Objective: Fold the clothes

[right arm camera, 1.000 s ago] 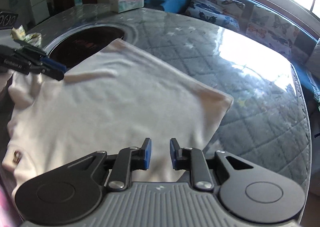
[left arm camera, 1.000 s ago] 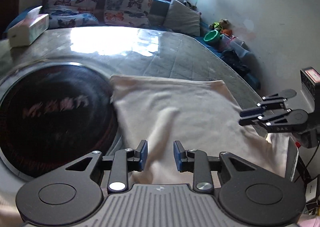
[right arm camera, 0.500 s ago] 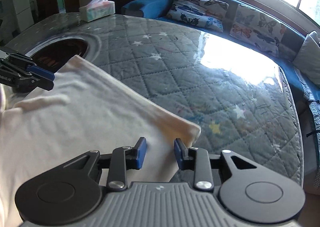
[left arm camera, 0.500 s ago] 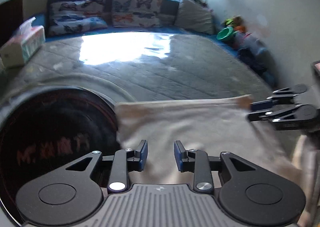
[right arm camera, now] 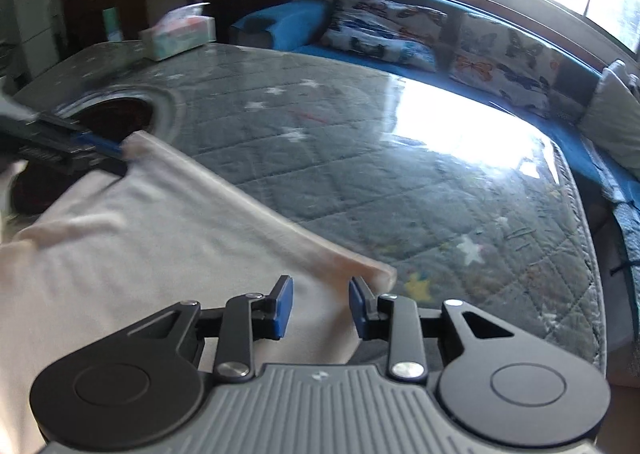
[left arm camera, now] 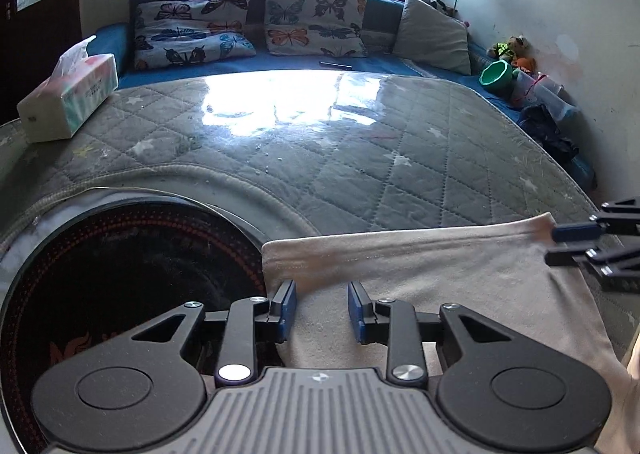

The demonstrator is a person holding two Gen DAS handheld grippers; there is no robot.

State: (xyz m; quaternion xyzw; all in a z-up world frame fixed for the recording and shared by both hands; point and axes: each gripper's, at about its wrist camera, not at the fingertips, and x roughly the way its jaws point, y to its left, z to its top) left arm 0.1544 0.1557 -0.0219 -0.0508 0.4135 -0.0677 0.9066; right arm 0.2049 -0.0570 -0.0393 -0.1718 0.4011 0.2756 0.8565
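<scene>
A cream garment (left arm camera: 440,278) lies flat on the quilted grey table cover (left arm camera: 360,158), its far hem running across both views. My left gripper (left arm camera: 322,310) is open just above the cloth near the far left corner, nothing between its fingers. My right gripper (right arm camera: 320,308) is also open, over the garment (right arm camera: 160,254) close to its far right corner. Each gripper shows in the other's view: the right gripper (left arm camera: 576,244) at the hem's right end, and the left gripper (right arm camera: 80,146), blurred, at the left corner.
A dark round inset plate (left arm camera: 120,286) sits in the table left of the garment. A tissue box (left arm camera: 68,98) stands at the far left. Beyond the table is a blue sofa with butterfly cushions (left arm camera: 256,26). The table edge (right arm camera: 592,294) curves along the right.
Both grippers have moved forward over the garment, from its middle to its far hem. Both stayed open throughout.
</scene>
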